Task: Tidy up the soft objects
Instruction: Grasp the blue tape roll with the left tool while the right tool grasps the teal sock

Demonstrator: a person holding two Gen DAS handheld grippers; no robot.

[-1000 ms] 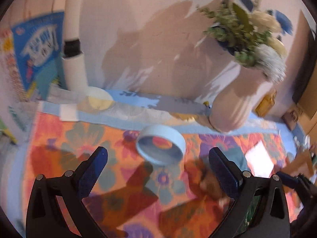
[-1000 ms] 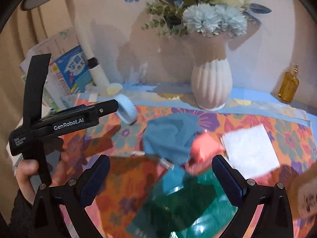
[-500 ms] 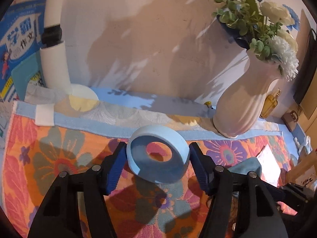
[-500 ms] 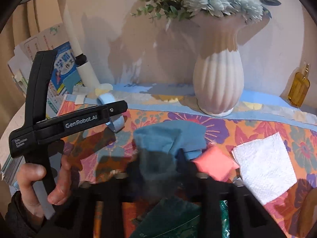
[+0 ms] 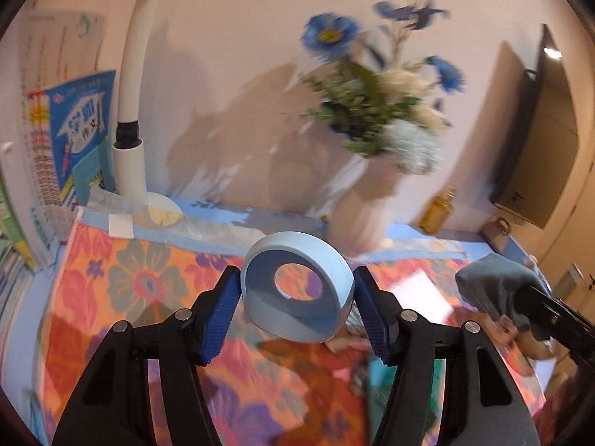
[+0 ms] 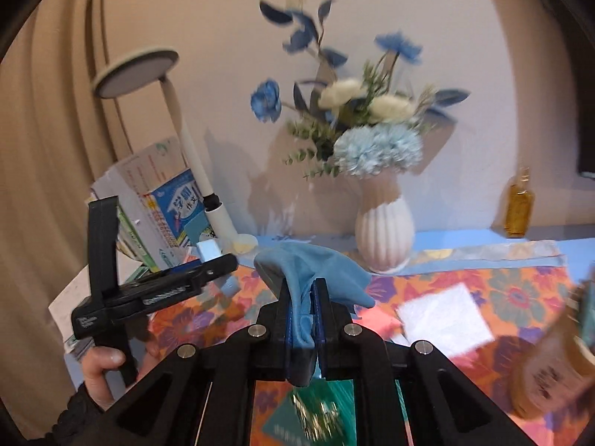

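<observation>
A pale blue foam ring (image 5: pixel 297 290) hangs above the flowered tablecloth (image 5: pixel 122 278), pinched from both sides by my left gripper (image 5: pixel 295 297), which is shut on it. My right gripper (image 6: pixel 305 316) is shut on a blue cloth (image 6: pixel 316 271) that drapes over its fingertips, lifted off the table. That cloth (image 5: pixel 494 290) also shows at the right of the left wrist view. A pink soft pad (image 6: pixel 375 321) and a white napkin (image 6: pixel 444 317) lie on the cloth-covered table. The left gripper's black body (image 6: pixel 148 290) is held by a hand (image 6: pixel 100 371) at the left.
A white ribbed vase (image 6: pixel 383 238) of blue and white flowers stands at the back, an amber bottle (image 6: pixel 518 208) to its right. A white desk lamp (image 6: pixel 186 141) and stacked books (image 6: pixel 160 204) sit back left. A green packet (image 6: pixel 316 412) lies near the front, a brown jar (image 6: pixel 550 375) at right.
Both grippers went from open to shut: the left closed on the foam ring, the right on the blue cloth. Both have since lifted their objects up off the table.
</observation>
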